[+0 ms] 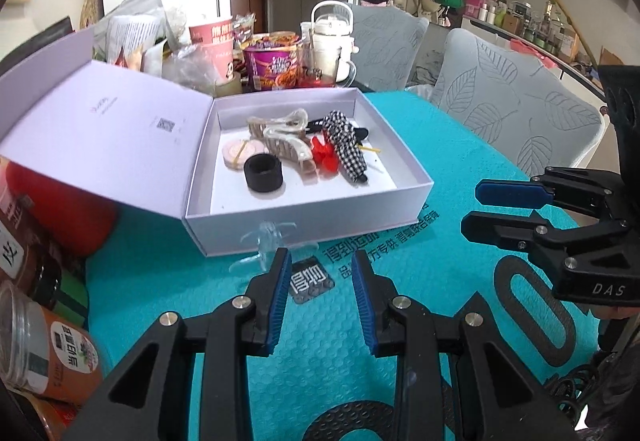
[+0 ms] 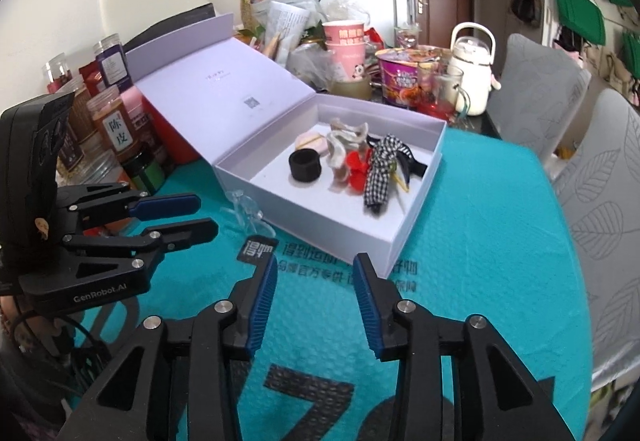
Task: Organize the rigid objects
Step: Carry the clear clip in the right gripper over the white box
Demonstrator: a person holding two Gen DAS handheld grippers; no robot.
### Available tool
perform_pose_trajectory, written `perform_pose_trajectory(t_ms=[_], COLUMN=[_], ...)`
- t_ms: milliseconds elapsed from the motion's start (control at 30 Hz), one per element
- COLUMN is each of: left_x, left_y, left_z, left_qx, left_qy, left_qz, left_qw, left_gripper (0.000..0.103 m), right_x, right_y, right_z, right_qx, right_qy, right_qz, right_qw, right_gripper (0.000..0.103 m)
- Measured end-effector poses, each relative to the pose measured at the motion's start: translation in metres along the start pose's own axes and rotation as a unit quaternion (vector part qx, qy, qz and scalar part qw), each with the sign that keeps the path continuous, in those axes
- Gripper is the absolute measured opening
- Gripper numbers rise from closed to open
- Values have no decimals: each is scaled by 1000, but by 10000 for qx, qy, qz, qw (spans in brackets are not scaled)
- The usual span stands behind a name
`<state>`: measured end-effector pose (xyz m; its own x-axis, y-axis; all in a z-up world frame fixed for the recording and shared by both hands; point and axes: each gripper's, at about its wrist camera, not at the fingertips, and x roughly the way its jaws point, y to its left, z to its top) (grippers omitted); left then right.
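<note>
Lying just beyond the left gripper's (image 1: 320, 261) empty fingers: seemingly a clear clip (image 1: 266, 243)

Left claw (image 1: 320, 265) and right claw (image 2: 316, 267) side by side, tilted downward, both empty with jaws apart.

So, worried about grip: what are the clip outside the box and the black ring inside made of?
Clip: clear glossy plastic, it seems; the teal mat shows through it. Ring: matte black, no shine, perhaps fabric or foam; hard to tell.
</note>
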<state>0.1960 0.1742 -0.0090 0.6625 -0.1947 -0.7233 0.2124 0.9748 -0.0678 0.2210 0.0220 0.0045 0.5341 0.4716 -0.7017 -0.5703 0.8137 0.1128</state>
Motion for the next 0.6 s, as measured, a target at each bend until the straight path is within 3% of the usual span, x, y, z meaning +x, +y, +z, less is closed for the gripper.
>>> perform_pose_trajectory(t_ms=[67,167,300,600], left_x=[4,11,15,42], left_y=[5,16,24,61], left_z=[-2,-5,-10,-18], left_qx=[-78,-337,-350,-692], left_qy=[83,293,298,534], left_qz=[-132,-511,-174,3], left_qw=[9998,9977,9988,9962], left_gripper=[31,31,31,31], right_x=[6,15,30,81], right_y=[3,10,20,29], right_z=[0,1,4,13], right_qx=[-10,-76,-220,-431], right_qy=[67,142,194,450], right_qz=[51,152,279,619], right_qw=[10000,9998,9992,9961], right_gripper=[48,49,50,50])
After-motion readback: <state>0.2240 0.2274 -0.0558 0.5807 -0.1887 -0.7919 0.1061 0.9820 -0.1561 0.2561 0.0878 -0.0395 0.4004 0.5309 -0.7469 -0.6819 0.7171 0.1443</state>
